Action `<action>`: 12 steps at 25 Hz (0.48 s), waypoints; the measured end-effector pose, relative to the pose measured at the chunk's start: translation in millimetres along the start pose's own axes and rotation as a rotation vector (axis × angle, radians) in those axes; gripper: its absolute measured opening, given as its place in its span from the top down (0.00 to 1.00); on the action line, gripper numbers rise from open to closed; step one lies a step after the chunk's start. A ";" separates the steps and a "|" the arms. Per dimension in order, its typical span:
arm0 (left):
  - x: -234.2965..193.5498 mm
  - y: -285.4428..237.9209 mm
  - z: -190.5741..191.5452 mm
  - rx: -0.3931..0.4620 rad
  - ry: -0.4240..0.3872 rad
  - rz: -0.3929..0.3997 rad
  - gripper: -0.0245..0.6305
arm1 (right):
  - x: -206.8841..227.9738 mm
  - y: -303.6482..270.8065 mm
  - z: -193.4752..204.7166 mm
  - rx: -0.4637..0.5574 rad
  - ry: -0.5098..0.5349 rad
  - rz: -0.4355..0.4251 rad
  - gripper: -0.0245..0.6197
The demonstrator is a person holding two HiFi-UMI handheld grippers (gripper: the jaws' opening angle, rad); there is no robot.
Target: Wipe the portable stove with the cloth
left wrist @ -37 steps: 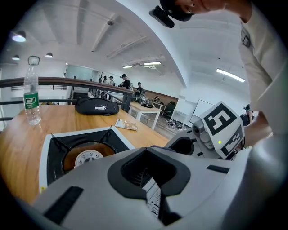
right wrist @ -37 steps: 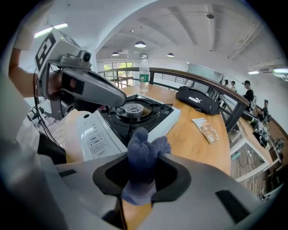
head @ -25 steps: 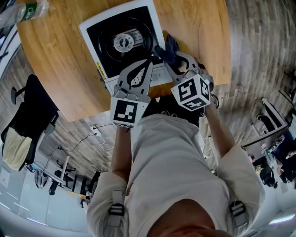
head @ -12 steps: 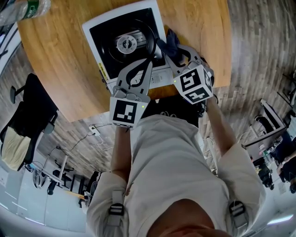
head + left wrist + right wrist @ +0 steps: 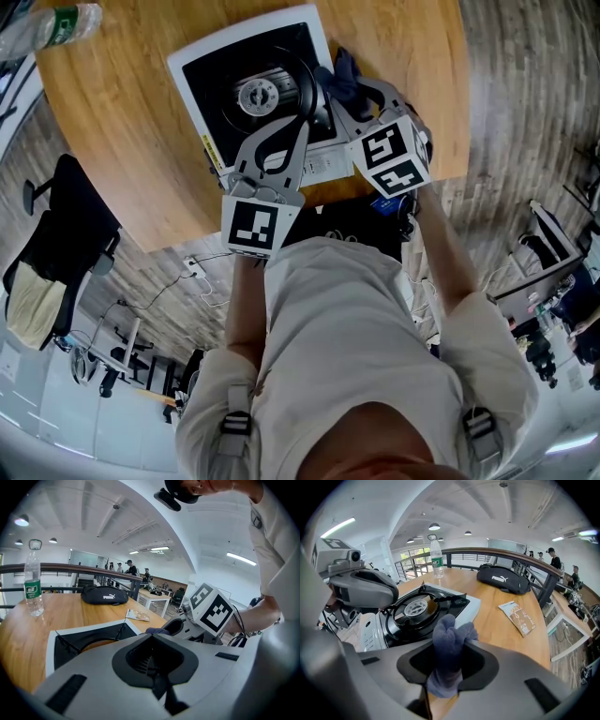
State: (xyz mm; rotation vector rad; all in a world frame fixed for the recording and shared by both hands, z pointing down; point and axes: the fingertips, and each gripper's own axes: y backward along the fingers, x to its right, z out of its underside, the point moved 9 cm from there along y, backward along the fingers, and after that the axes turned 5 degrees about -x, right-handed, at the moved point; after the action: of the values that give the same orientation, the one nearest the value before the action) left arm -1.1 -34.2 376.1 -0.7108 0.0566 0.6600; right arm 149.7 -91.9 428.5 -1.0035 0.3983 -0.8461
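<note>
The portable stove (image 5: 253,89), white with a black top and round burner, sits on the wooden table (image 5: 122,159). A dark blue cloth (image 5: 343,73) is bunched at the stove's right edge, with my right gripper (image 5: 339,96) shut on it. In the right gripper view the cloth (image 5: 450,639) sticks up between the jaws of that gripper (image 5: 449,667), just right of the stove (image 5: 419,611). My left gripper (image 5: 302,122) is shut and empty, its tips over the stove's near right part. In the left gripper view, that gripper (image 5: 154,665) has the stove (image 5: 84,637) beyond it.
A water bottle (image 5: 52,26) lies near the table's far left corner. A black bag (image 5: 502,582) and a booklet (image 5: 518,616) are on the table beyond the stove. The table's near edge (image 5: 309,192) runs just under my grippers. An office chair (image 5: 56,234) stands on the floor at left.
My right gripper has carried the cloth a little farther away from me along the stove's right edge. The left gripper has stayed where it was.
</note>
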 end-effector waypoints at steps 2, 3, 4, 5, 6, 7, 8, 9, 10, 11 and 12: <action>-1.8 -3.0 -2.5 0.004 -0.001 0.005 0.93 | 4.8 -2.4 -4.6 0.001 -0.002 0.007 0.76; -2.7 -4.5 -3.6 0.007 -0.002 0.008 0.93 | 7.3 -3.8 -7.3 0.001 -0.003 0.010 0.76; -3.6 -5.9 -4.8 0.009 -0.002 0.011 0.93 | 9.5 -5.3 -9.9 0.004 -0.007 0.011 0.76; -4.3 -7.4 -6.2 0.010 -0.003 0.014 0.93 | 11.6 -6.8 -12.4 0.008 -0.013 0.010 0.76; -4.9 -8.8 -7.7 0.011 -0.005 0.016 0.93 | 13.7 -8.3 -14.9 0.011 -0.018 0.011 0.76; -5.6 -10.1 -9.4 0.013 -0.008 0.018 0.93 | 15.9 -9.5 -17.4 0.014 -0.020 0.013 0.76; -6.3 -11.2 -11.1 0.015 -0.012 0.020 0.93 | 18.1 -10.7 -19.7 0.015 -0.022 0.015 0.76; -7.2 -12.2 -12.5 0.018 -0.016 0.020 0.93 | 20.1 -11.8 -21.9 0.015 -0.024 0.017 0.76; -8.3 -13.0 -13.6 0.020 -0.021 0.020 0.93 | 22.0 -13.0 -24.2 0.016 -0.026 0.019 0.76; -9.7 -13.8 -14.5 0.021 -0.026 0.018 0.93 | 24.0 -14.2 -26.7 0.017 -0.028 0.021 0.76; -11.3 -14.6 -15.4 0.022 -0.029 0.016 0.93 | 26.0 -15.4 -29.6 0.018 -0.030 0.023 0.76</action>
State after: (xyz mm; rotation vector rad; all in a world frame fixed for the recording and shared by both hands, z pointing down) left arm 1.0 -58.1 375.9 -0.6798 0.0427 0.6840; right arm 140.2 -133.2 428.8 -0.9921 0.3758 -0.8118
